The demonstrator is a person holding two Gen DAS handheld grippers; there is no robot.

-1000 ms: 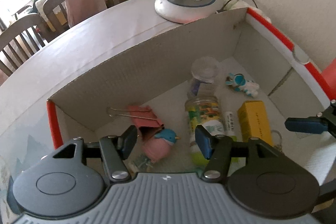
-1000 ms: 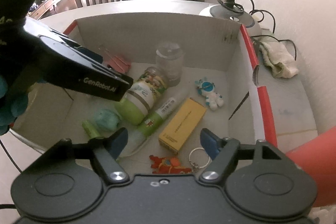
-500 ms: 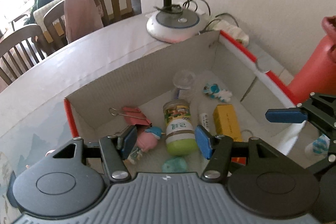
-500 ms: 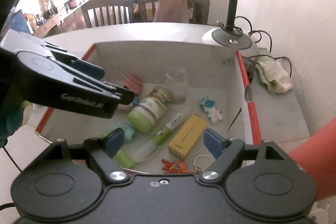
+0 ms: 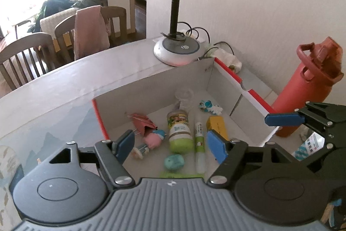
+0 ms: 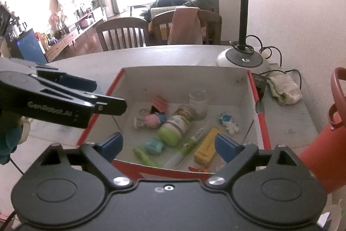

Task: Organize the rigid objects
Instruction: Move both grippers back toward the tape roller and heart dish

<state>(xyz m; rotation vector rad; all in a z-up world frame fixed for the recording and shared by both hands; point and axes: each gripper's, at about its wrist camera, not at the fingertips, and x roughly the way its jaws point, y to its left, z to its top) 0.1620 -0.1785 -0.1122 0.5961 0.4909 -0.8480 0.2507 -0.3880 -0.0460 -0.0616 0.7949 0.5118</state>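
A white cardboard box (image 5: 229,73) (image 6: 252,88) with red rims holds several small items. Among them lie a green-lidded jar (image 5: 179,131) (image 6: 176,125), a yellow carton (image 6: 206,147), a white and green tube (image 5: 199,144), a pink bird toy (image 5: 152,141), a pink binder clip (image 5: 143,121), a teal lump (image 6: 153,145) and an astronaut figure (image 6: 227,122). My left gripper (image 5: 170,144) hovers above the box's near side, its jaws opening with nothing between them. My right gripper (image 6: 169,144) also hangs over the near rim, jaws opening and empty.
A desk lamp base (image 5: 176,50) with its cables stands behind the box. A red water bottle (image 5: 302,88) rises beside the box's right wall, with a crumpled cloth (image 6: 283,88) behind it. Wooden chairs (image 6: 121,36) stand beyond the table edge.
Both grippers have risen and drawn back from the box, so it looks smaller. Both pairs of jaws stand wider. The lamp head and the red bottle have come into view.
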